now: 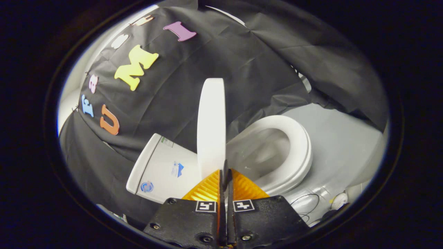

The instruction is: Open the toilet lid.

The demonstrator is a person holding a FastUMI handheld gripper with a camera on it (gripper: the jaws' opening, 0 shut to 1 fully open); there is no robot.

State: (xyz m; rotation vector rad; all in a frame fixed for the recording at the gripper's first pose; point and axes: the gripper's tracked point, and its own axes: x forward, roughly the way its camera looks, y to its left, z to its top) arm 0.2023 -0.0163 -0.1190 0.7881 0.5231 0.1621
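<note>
The white toilet lid [211, 124] stands raised and is seen edge-on, straight ahead of my fingers. To one side of it lies the white seat ring [297, 152] around the open bowl [263, 155]; to the other side is the white tank [162, 169]. My gripper [225, 170] is shut, its two orange fingers [207, 188] pressed together with nothing between them. Their tips sit right at the lid's near edge; whether they touch it I cannot tell.
Black cloth walls close in behind the toilet and around it. A grey floor [342, 138] stretches beyond the seat. Thin black cables [306, 204] and a small white object [339, 200] lie on the floor near the bowl's base.
</note>
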